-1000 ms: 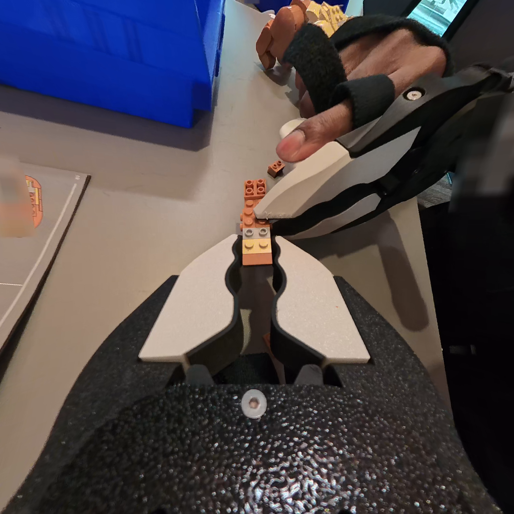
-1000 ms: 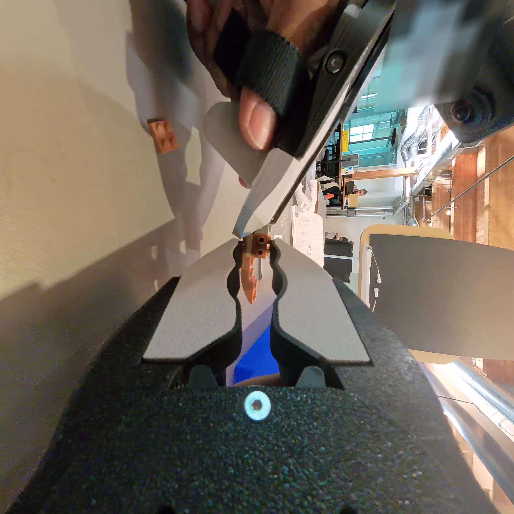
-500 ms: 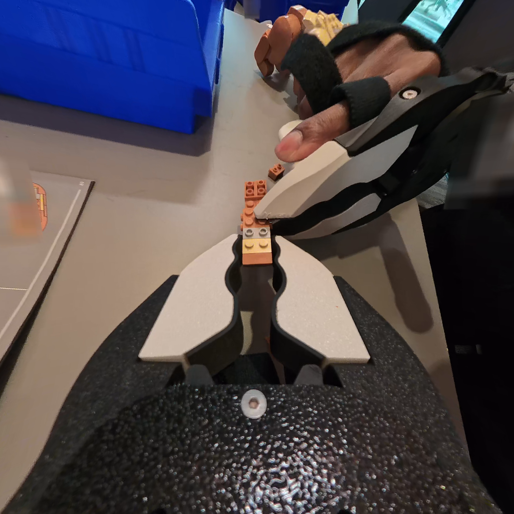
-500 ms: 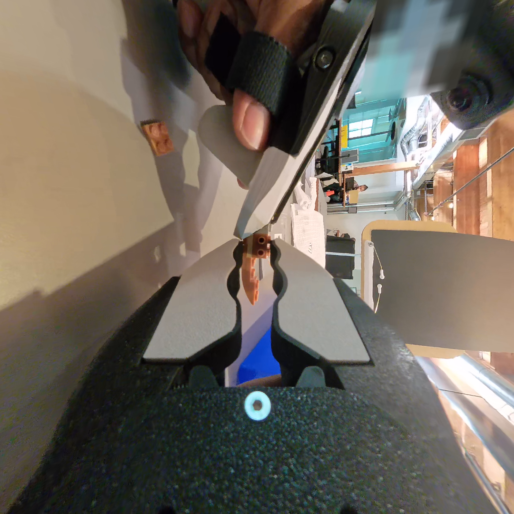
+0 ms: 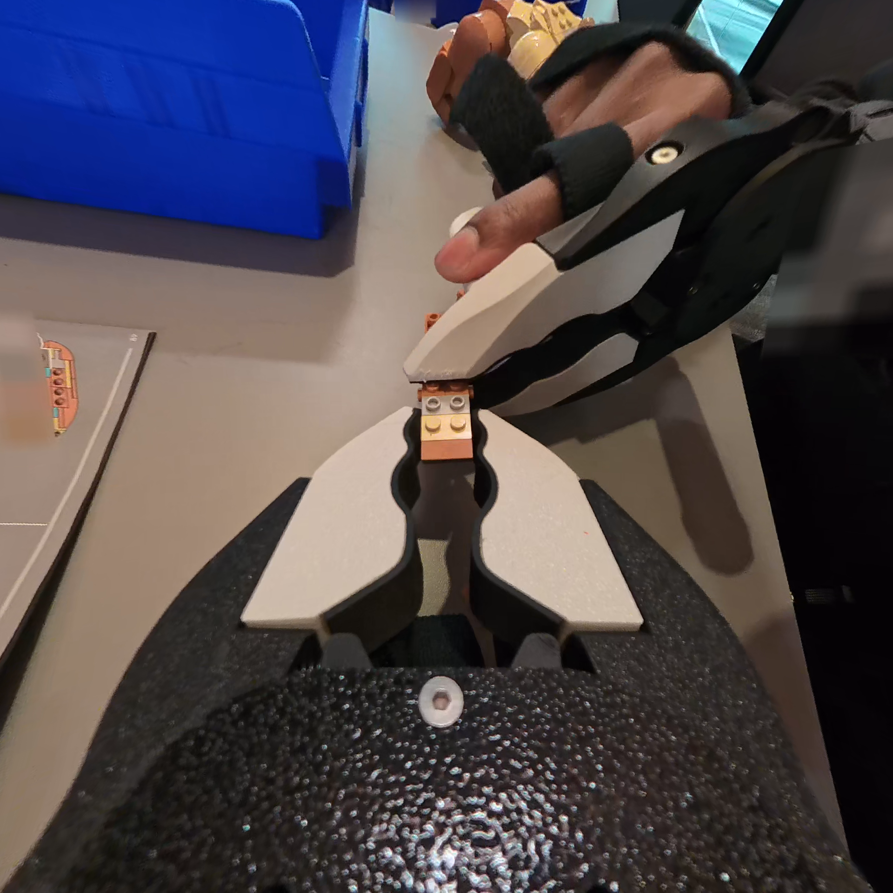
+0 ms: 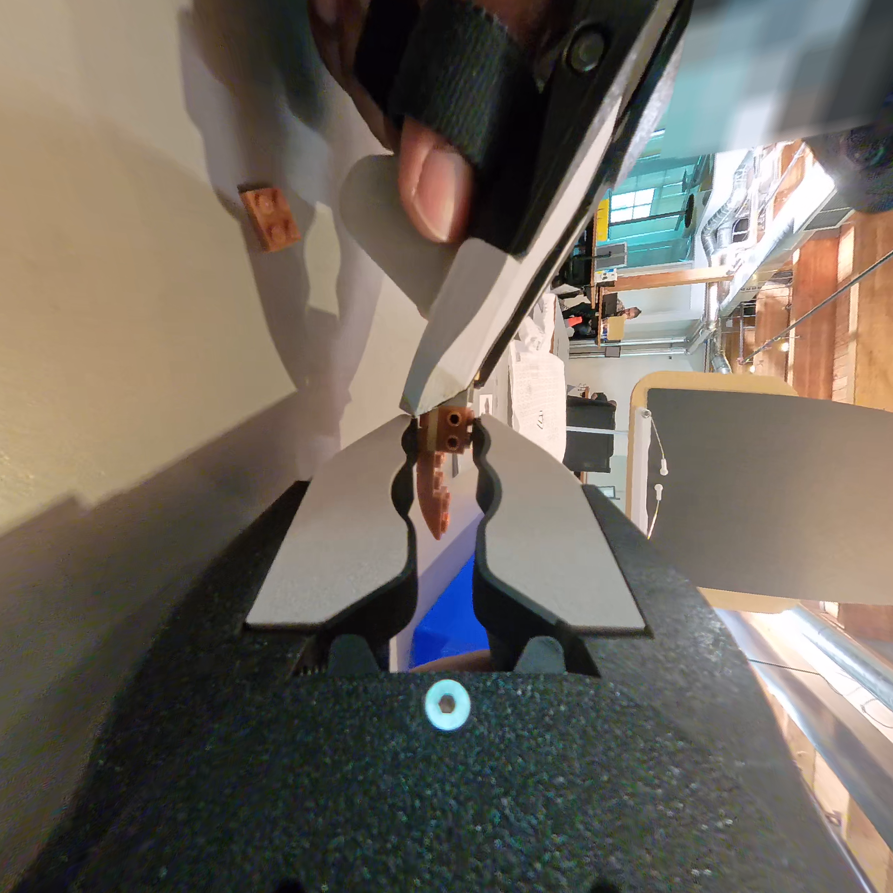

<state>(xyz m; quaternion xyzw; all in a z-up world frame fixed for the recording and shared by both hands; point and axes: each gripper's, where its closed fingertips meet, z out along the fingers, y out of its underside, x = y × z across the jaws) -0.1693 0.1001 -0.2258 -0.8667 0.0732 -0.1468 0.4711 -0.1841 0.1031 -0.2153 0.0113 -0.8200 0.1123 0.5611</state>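
At the front edge of the grey table [image 5: 251, 348], both tools met on one small brick assembly [image 5: 445, 435], held clear of the surface. The left gripper [image 5: 445, 420] pinched its near end: both fingertips pressed the sides of the brown base, which carried a tan plate and a grey plate studs-up. The right gripper [image 6: 443, 427], turned on its side and held by a strapped hand [image 5: 604, 96], was closed on the far end. Its upper finger [image 5: 464, 348] lay on the studs of a brown brick [image 6: 452, 427] with two holes. A long brown toothed plate [image 6: 435, 497] ran back between its fingers.

State of the build as shown:
- The grey, tan and brown parts sat flush in one row, with no open seam visible
- The brown brick at the far end lay against the grey plate. Whether it was fully seated could not be told, as the finger covered the joint
- A loose brown plate [image 6: 269, 218] lay unattached on the table beyond the left gripper
- A small brown piece [image 5: 432, 320] lay partly hidden behind the right gripper

Surroundings: blue bins [image 5: 169, 121] stood at the far left, a printed sheet [image 5: 96, 410] lay to the left, and a larger brown and cream brick model [image 5: 483, 43] stood at the far end
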